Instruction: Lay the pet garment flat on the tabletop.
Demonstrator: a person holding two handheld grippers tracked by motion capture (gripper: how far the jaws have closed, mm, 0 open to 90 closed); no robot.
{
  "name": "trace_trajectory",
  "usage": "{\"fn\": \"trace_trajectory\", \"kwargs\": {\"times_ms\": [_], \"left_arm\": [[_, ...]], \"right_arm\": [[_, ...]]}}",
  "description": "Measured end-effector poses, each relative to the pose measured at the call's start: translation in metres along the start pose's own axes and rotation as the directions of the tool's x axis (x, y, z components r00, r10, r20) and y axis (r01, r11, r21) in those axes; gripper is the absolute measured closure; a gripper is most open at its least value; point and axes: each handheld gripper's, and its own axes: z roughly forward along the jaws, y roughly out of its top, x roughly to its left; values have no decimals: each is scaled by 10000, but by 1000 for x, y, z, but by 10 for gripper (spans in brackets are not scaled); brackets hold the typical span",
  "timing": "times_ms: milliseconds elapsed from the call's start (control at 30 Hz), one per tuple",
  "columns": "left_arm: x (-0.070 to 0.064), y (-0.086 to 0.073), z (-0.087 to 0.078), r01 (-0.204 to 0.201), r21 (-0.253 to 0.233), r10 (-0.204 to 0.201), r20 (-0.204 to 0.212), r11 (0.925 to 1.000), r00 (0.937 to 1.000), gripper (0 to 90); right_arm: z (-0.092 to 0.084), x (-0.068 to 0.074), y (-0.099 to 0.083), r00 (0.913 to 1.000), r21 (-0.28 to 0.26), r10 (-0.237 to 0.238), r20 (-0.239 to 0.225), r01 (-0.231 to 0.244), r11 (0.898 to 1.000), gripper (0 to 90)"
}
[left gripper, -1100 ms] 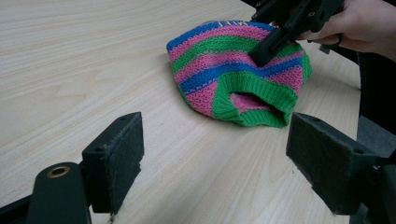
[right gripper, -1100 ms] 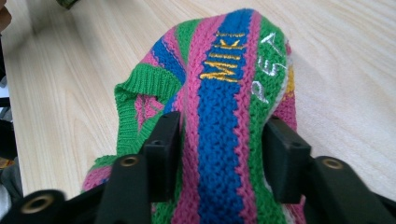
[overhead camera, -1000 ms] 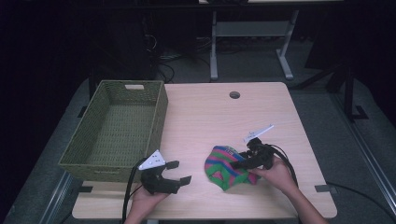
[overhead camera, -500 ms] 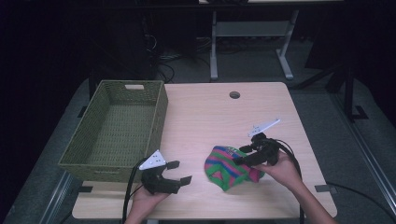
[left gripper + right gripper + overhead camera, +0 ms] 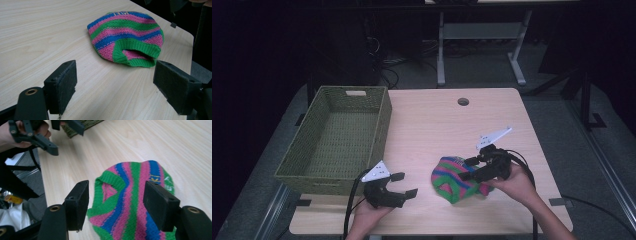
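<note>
While the hat (image 5: 455, 179) lies flat on the bench (image 5: 432, 120):
My right tongs (image 5: 468, 168): spread above it, just opened.
My left tongs (image 5: 405, 184): spread, empty.

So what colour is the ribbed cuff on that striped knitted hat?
Green, on the pink, blue and green striped knitted hat; clearest in the left gripper view.

The right claw (image 5: 472, 168) hangs off the table with jaws just spread, while the left claw (image 5: 404, 184) rests open.

Even overhead light brightens the table (image 5: 427, 125), the surroundings stay dark, and close views blur slightly.
</note>
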Motion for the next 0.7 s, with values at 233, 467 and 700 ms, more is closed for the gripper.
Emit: {"fn": "trace_trajectory", "kwargs": {"times_ms": [233, 467, 700], "left_arm": [[1, 0, 0, -48, 56, 48, -13, 10000, 10000, 189], [1, 0, -1, -49, 38, 49, -18, 10000, 10000, 189], [1, 0, -1, 24, 47, -24, 5, 10000, 10000, 189]], "right_arm": [[3, 9, -4, 9993, 202, -268, -277, 273, 9994, 372], [14, 19, -6, 9962, 485, -624, -612, 654, 9967, 413], [26, 20, -12, 9958, 914, -657, -636, 714, 9932, 438]]}}
